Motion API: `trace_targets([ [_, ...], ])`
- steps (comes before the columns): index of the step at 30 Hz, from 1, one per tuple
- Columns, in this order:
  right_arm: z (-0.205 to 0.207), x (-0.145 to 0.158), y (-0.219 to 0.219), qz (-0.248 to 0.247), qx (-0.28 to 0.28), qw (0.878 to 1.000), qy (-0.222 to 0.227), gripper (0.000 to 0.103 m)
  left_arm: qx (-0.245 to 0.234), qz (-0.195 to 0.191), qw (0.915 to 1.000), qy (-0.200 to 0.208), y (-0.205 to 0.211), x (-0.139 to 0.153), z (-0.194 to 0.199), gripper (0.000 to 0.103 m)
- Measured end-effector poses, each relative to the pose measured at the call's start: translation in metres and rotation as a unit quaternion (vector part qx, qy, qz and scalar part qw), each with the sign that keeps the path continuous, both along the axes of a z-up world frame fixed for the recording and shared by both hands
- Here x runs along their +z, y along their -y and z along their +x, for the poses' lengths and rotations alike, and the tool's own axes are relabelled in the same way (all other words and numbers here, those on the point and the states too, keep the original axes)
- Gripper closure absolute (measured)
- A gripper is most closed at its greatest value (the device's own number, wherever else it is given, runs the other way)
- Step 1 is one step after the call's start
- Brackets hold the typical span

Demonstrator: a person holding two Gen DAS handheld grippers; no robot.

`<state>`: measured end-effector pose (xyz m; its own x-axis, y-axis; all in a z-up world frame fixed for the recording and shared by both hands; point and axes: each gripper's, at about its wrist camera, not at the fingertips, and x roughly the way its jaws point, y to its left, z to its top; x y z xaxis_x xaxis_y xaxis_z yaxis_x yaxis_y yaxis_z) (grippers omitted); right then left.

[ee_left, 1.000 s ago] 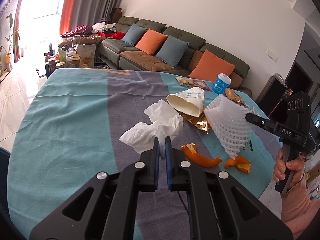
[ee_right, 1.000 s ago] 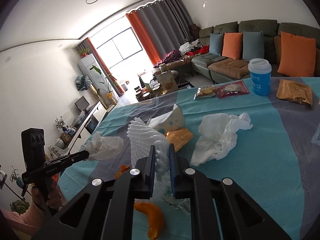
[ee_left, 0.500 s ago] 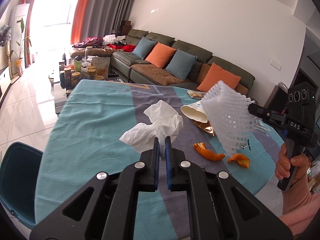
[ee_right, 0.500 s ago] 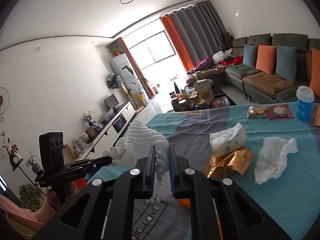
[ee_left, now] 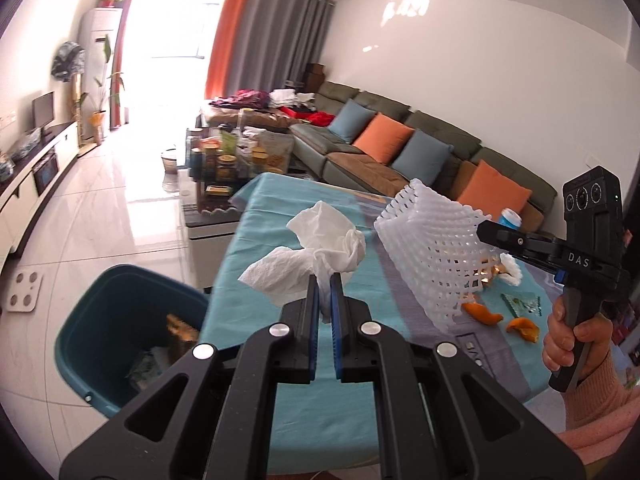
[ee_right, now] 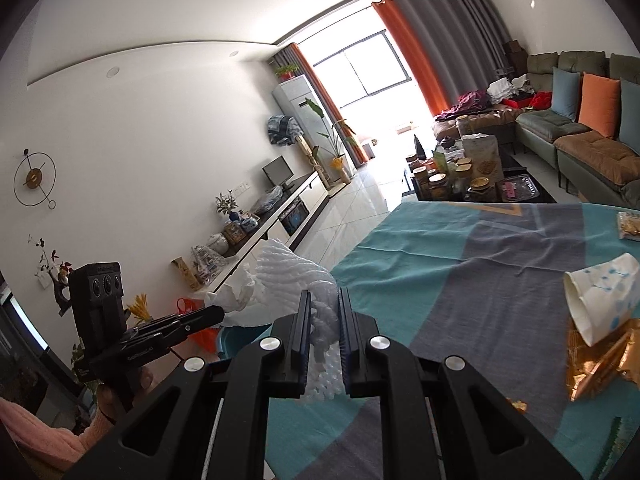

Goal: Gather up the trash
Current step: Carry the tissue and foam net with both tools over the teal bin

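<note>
Your left tongs [ee_left: 325,294] are clamped on a crumpled white paper tissue [ee_left: 316,252], lifted above the teal-clothed table [ee_left: 320,412]. Your right tongs [ee_right: 324,312] pinch a white foam fruit net [ee_right: 298,276]. A dark teal plastic bin [ee_left: 100,320] stands lower left of the left tongs.

Left tool [ee_left: 325,298]: matt black plastic, blue pads, bright metal screw heads; right tool [ee_right: 324,320] same. Tissue [ee_left: 320,250]: soft crinkled white paper. Net [ee_left: 434,248]: white foam mesh, matt, open weave. Surface [ee_right: 460,264]: teal and grey woven cloth, wrinkled, matt. Bin [ee_left: 120,300]: smooth teal plastic, slight sheen. Cup [ee_right: 600,300]: white printed paper. Wrapper [ee_right: 600,364]: shiny gold foil. Peel [ee_left: 482,314]: orange, dull. Floor [ee_left: 100,216]: glossy tile.
</note>
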<state>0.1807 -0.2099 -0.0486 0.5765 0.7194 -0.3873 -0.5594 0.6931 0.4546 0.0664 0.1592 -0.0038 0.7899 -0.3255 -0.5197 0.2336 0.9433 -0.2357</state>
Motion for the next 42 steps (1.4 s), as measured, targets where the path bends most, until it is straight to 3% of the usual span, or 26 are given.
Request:
trace_targets([
  [12,0.031,-0.003,-0.093,-0.001,0.082,0.996,-0.019,0.092,0.106,0.000,0.9943,-0.013,-0.099,-0.008,-0.007,0.097],
  [20,0.047,-0.006,-0.138,-0.002,0.109,0.993,-0.035,0.092,0.149,-0.002,0.9883,-0.032,-0.142,-0.023,-0.008,0.097],
  [29,0.062,-0.020,-0.181,-0.020,0.120,0.991,-0.061,0.092,0.181,-0.007,0.9820,-0.056,-0.173,-0.042,-0.007,0.097],
  [42,0.077,-0.049,-0.226,-0.052,0.127,0.985,-0.101,0.091,0.204,-0.017,0.9739,-0.098,-0.187,-0.078,0.007,0.097],
])
